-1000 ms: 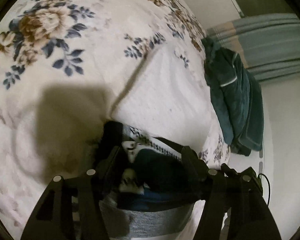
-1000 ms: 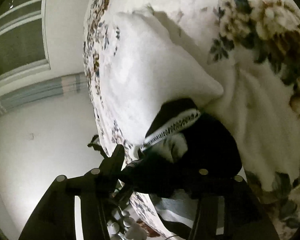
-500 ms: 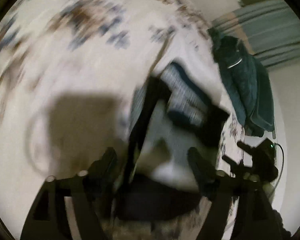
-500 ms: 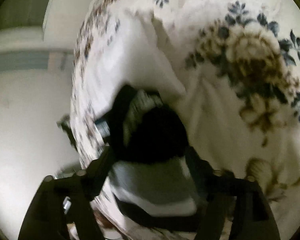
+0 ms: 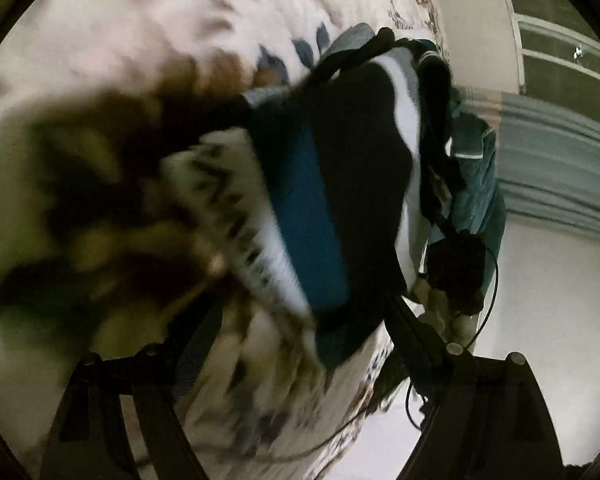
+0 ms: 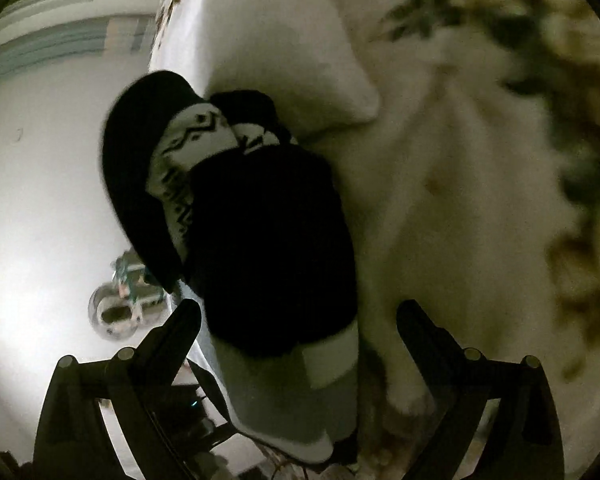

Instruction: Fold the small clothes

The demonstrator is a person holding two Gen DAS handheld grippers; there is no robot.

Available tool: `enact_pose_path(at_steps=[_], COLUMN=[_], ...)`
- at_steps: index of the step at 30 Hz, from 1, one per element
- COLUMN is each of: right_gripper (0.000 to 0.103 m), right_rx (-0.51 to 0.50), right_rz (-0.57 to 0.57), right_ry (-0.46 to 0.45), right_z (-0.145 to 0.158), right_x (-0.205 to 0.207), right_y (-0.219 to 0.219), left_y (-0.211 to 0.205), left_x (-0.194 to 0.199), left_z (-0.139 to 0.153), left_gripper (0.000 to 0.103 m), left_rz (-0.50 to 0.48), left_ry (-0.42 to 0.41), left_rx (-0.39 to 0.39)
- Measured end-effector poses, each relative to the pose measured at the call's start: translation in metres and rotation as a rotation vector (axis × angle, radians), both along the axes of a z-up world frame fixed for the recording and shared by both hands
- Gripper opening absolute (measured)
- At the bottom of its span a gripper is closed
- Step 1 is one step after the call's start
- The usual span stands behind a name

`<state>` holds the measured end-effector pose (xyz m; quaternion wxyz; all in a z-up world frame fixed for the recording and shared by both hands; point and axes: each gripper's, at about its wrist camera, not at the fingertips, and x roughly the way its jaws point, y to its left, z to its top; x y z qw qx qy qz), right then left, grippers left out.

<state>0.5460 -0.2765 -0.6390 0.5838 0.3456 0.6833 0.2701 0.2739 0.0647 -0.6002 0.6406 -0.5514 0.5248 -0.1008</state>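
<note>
Socks (image 6: 268, 240) now free of tools

Floral bed (image 5: 180, 8), white wall (image 5: 540, 300)

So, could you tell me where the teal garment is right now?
In the left wrist view, the teal garment hangs at the right, off the floral bedspread's edge, behind the dark sock bundle.

One small garment (image 5: 332, 184), one teal garment (image 5: 476, 184), one floral bedspread (image 5: 140, 20), two tools (image 5: 300, 320).
</note>
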Motion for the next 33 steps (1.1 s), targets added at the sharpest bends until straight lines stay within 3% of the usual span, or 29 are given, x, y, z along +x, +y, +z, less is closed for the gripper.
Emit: enact_pose_path(at_steps=[4, 7, 8, 9, 10, 11, 12, 14, 18, 21, 26, 28, 30, 32, 33], right_gripper=[0.101, 0.101, 0.101, 0.099, 0.097, 0.078, 0.045, 0.039, 0.032, 0.032, 0.031, 0.032, 0.039, 0.048, 0.053], right_rx=[0.046, 0.09, 0.103, 0.111, 0.111, 0.102, 0.113, 0.1, 0.097, 0.108, -0.005, -0.06, -0.103, -0.117, -0.111], right_rz=[0.059, 0.031, 0.012, 0.002, -0.006, -0.015, -0.021, -0.063, -0.191, -0.352, -0.496, -0.492, -0.482, -0.504, -0.514], right_ry=[0.0, 0.003, 0.001, -0.012, -0.031, -0.043, -0.042, -0.051, -0.093, -0.075, -0.045, 0.009, 0.103, 0.206, 0.219], right_z=[-0.019, -0.023, -0.023, -0.022, -0.02, -0.019, -0.019, -0.016, 0.008, 0.03, 0.059, 0.05, 0.026, 0.006, 0.004], right_x=[0.014, 0.019, 0.019, 0.018, 0.016, 0.014, 0.013, 0.005, -0.034, -0.105, -0.24, -0.284, -0.309, -0.323, -0.325], right_y=[0.013, 0.011, 0.009, 0.008, 0.008, 0.009, 0.01, 0.01, 0.001, -0.01, 0.006, 0.027, 0.04, 0.036, 0.031], left_y=[-0.01, -0.005, -0.002, 0.0, 0.002, 0.005, 0.007, 0.011, 0.027, 0.041, 0.044, 0.039, 0.036, 0.04, 0.044], left_x=[0.023, 0.03, 0.031, 0.033, 0.036, 0.039, 0.04, 0.044, 0.054, 0.065, 0.079, 0.079, 0.073, 0.062, 0.056], left_z=[-0.012, -0.007, -0.002, 0.002, 0.006, 0.01, 0.014, 0.023, 0.049, 0.073, 0.09, 0.076, 0.056, 0.043, 0.045], left_gripper=[0.083, 0.081, 0.061, 0.032, 0.027, 0.025, 0.023, 0.021, 0.02, 0.02, 0.021, 0.028, 0.051, 0.063, 0.064], left_rz=[0.063, 0.164, 0.197, 0.207, 0.2, 0.194, 0.188, 0.155, 0.057, -0.034, -0.27, -0.398, -0.478, -0.467, -0.435], left_ry=[-0.015, -0.046, -0.066, -0.073, -0.076, -0.08, -0.087, -0.094, -0.111, -0.135, -0.134, -0.075, 0.016, 0.064, 0.062], left_rx=[0.02, 0.025, 0.038, 0.062, 0.075, 0.084, 0.089, 0.107, 0.159, 0.187, 0.246, 0.33, 0.421, 0.427, 0.419])
